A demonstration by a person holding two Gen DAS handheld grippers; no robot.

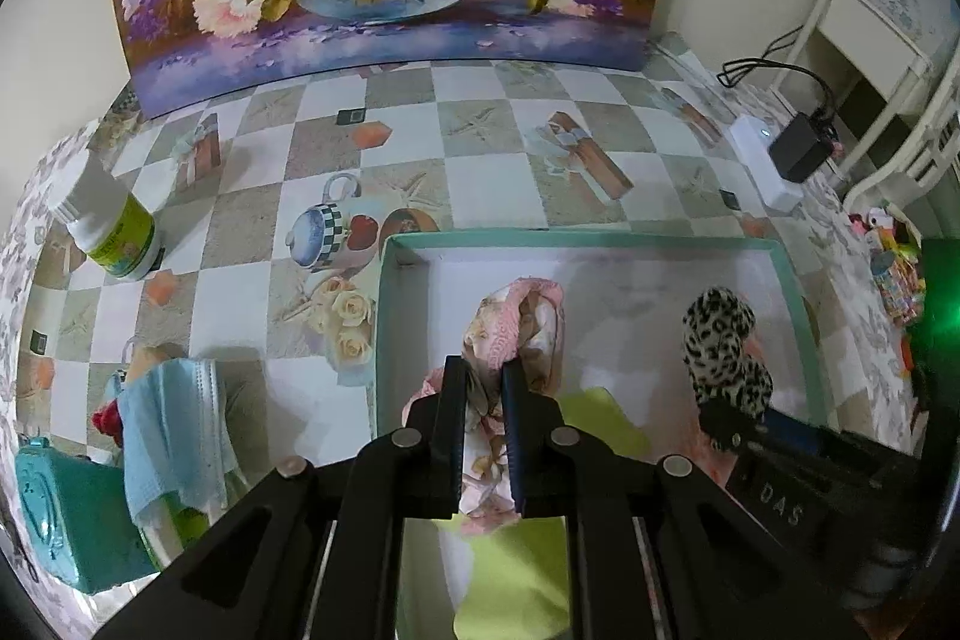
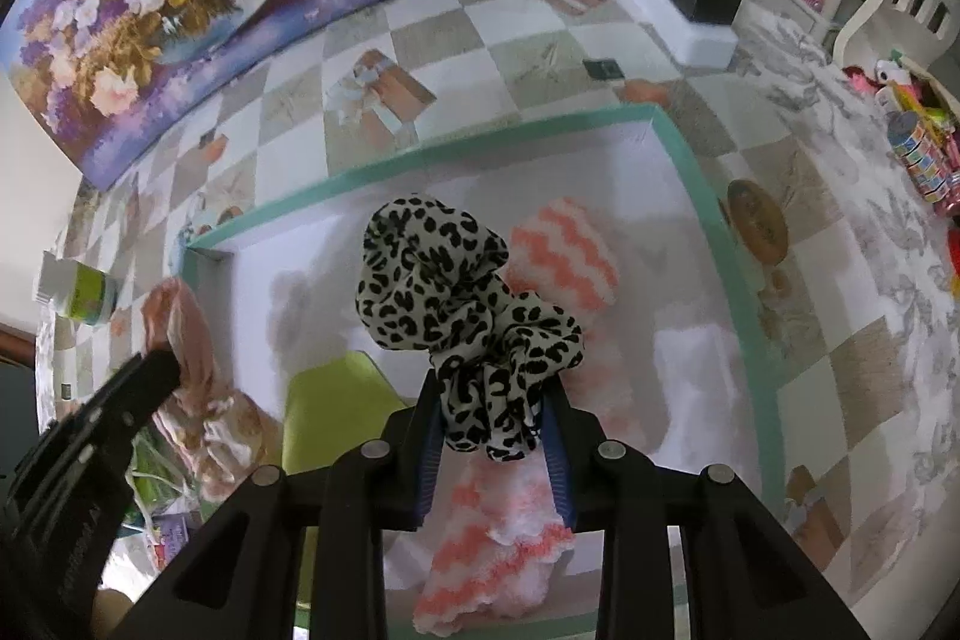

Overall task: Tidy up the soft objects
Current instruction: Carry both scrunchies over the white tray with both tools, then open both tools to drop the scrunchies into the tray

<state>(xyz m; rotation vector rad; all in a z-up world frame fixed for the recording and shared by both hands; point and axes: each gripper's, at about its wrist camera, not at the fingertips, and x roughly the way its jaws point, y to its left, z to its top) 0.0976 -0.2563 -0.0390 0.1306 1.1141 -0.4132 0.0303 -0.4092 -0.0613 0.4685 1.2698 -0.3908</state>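
Pinching a pink floral cloth (image 1: 528, 334), left claw (image 1: 485, 388), right claw (image 2: 493, 400) clamping a leopard-print scarf (image 2: 456, 292), both over teal-rimmed box (image 2: 690, 160).

Both grippers (image 1: 485, 382) (image 2: 491, 400) angled downward, jaws clamped

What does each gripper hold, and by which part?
Left gripper: pink floral cloth, pinched mid-length. Right gripper: leopard-print cloth, gripped at its lower bunched end.

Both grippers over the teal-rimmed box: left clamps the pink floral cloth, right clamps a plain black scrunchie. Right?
Not quite. The right gripper holds a leopard-print scrunchie, not plain black; the right wrist view shows it. The left gripper does clamp the pink floral cloth over the box.
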